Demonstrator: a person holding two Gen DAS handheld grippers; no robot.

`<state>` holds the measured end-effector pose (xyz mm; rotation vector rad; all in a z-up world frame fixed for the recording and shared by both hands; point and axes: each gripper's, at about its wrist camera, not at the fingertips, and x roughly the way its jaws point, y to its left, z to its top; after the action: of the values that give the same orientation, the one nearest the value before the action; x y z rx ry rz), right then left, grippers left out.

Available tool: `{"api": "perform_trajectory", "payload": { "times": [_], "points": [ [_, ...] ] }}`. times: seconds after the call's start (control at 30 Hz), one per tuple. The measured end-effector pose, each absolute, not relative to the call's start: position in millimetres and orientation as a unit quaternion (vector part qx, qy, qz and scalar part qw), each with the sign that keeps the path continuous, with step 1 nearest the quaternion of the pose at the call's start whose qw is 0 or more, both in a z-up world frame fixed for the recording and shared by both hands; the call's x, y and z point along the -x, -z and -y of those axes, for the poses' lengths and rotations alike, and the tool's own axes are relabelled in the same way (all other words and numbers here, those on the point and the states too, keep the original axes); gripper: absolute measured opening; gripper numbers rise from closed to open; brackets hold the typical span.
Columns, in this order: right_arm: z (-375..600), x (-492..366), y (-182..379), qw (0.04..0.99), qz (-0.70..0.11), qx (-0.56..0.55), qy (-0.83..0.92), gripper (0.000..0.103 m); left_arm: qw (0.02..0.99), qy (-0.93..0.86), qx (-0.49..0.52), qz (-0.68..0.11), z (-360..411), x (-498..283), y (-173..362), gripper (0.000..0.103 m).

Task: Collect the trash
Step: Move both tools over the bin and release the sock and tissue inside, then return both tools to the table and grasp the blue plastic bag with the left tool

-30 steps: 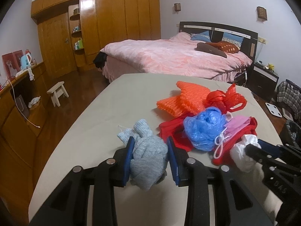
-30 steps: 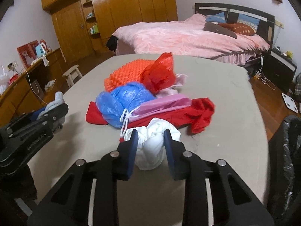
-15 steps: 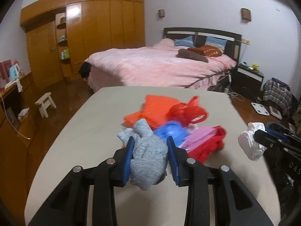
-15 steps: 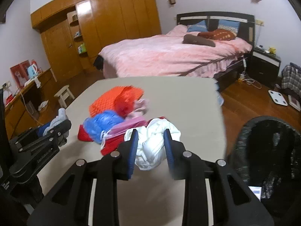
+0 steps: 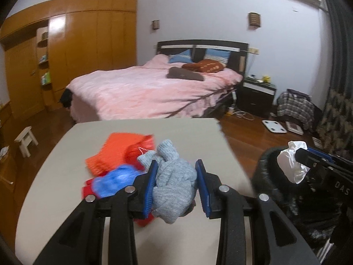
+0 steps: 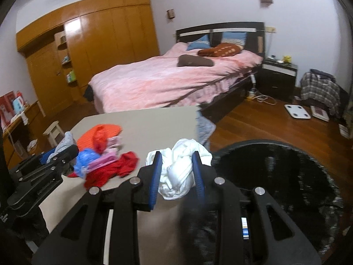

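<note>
Left gripper (image 5: 176, 184) pinches grey sock (image 5: 174, 183) above table (image 5: 66, 176). Right gripper (image 6: 177, 173) pinches white wad (image 6: 181, 172) at table edge. Only right view shows black bag (image 6: 275, 176) mouth fully; pink scrap (image 6: 103, 160) too.

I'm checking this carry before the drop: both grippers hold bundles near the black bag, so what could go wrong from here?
1. The white bundle in the right gripper is only at the black trash bag rim, so an early release might land it on the table.
2. The grey knit bundle droops below the left gripper and could snag the leftover pile.
</note>
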<state>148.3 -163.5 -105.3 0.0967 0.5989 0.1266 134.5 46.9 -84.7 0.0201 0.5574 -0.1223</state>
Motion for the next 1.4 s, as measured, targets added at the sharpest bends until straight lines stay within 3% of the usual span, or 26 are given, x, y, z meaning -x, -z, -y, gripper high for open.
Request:
{"api": "perform_trajectory", "payload": {
  "times": [0.73, 0.83, 0.9, 1.0, 1.17, 1.4],
  "points": [
    [314.8, -108.7, 116.8, 0.952, -0.285, -0.078, 0.075, 0.028, 0.933, 0.236, -0.028, -0.269, 121.4, -146.2, 77.8, 0.034],
    [331.4, -105.7, 120.2, 0.95, -0.288, -0.079, 0.09, 0.04, 0.924, 0.26, -0.024, -0.279, 135.1, -149.8, 82.9, 0.041],
    [340.7, -103.5, 122.0, 0.949, -0.285, -0.081, 0.105, 0.046, 0.918, 0.274, -0.013, -0.286, 139.9, -150.7, 85.7, 0.055],
    [347.3, -100.3, 124.0, 0.949, -0.282, -0.082, 0.117, 0.06, 0.917, 0.278, -0.007, -0.287, 138.2, -150.6, 86.3, 0.066],
    [349.9, -93.8, 123.8, 0.95, -0.269, -0.082, 0.133, 0.095, 0.925, 0.255, -0.004, -0.282, 121.4, -149.4, 82.7, 0.078],
    [329.0, -94.2, 115.3, 0.953, -0.267, -0.088, 0.116, 0.097, 0.948, 0.185, -0.013, -0.258, 68.6, -143.7, 72.0, 0.094]
  ]
}}
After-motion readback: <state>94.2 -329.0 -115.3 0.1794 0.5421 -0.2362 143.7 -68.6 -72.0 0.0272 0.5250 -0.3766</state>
